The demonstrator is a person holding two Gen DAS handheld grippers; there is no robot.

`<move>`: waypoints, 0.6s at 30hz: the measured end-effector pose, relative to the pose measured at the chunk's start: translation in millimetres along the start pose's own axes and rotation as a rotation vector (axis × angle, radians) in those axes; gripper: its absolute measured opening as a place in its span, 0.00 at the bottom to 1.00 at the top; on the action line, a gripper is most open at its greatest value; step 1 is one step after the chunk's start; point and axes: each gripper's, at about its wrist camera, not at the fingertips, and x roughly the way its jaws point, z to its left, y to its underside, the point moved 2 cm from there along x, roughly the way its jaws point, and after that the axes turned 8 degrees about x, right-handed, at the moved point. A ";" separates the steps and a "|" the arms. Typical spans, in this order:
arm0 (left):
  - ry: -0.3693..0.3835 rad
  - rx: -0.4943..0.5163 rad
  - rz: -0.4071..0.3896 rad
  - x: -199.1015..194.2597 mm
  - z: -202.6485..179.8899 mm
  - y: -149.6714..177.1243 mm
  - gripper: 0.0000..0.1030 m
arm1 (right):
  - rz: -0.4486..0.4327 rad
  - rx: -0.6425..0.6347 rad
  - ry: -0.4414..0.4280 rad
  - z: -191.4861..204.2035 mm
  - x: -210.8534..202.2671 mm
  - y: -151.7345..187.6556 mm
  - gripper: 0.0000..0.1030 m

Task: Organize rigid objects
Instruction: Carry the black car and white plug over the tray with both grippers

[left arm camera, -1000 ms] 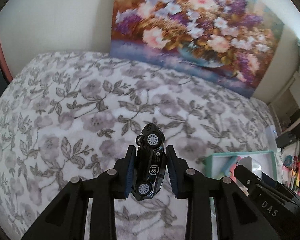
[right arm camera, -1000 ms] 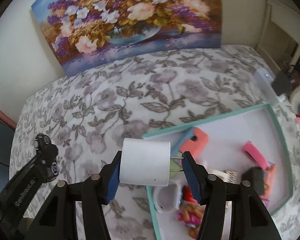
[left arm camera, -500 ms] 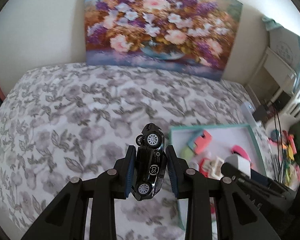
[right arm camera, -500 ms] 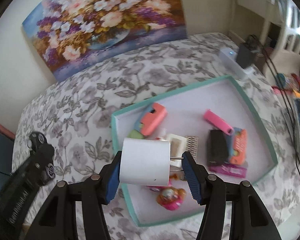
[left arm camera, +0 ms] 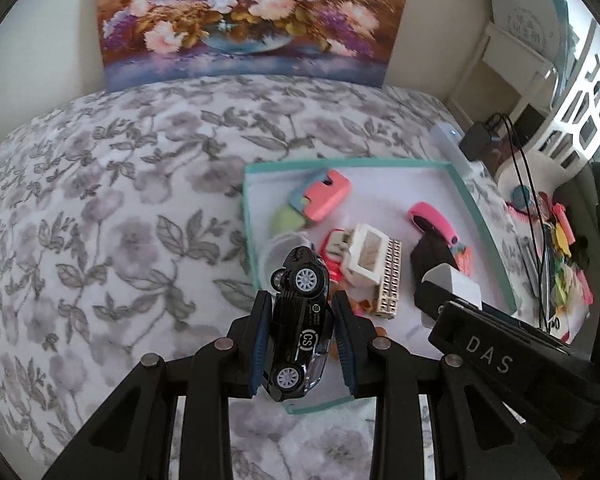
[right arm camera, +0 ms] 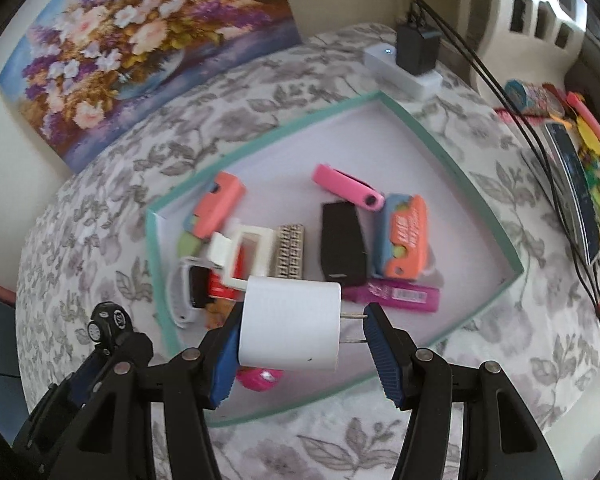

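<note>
My left gripper [left arm camera: 300,340] is shut on a black toy car [left arm camera: 300,320], held on its side with the wheels facing me, above the near left corner of a teal-rimmed white tray [left arm camera: 466,196]. My right gripper [right arm camera: 300,336] is shut on a white plug adapter [right arm camera: 288,326]; its two metal prongs touch the right pad. It hangs over the near side of the same tray [right arm camera: 420,128]. In the tray lie a coral case [right arm camera: 220,204], a pink clip [right arm camera: 346,186], a black block [right arm camera: 344,250], an orange and blue toy [right arm camera: 404,236] and a magenta bar [right arm camera: 392,294].
The tray rests on a bed with a grey floral cover [left arm camera: 112,208]. A flower painting [left arm camera: 244,20] leans on the wall behind. A white power strip with a black charger [right arm camera: 414,56] and cables lies at the bed's far right; colourful clutter [right arm camera: 580,140] sits beyond the right edge.
Both grippers have travelled to the right across the bed and now hang over the tray, each keeping its object. The tray has come from the right edge toward the middle of both views.
</note>
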 end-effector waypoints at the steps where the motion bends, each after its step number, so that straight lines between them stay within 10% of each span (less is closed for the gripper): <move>1: 0.011 -0.006 0.006 2.0 -1.1 0.4 0.31 | 0.008 0.008 0.000 -3.3 2.3 0.1 0.60; 18: 0.029 0.003 0.123 39.6 -12.8 6.9 0.31 | 0.078 0.028 0.031 -17.4 26.2 -1.9 0.60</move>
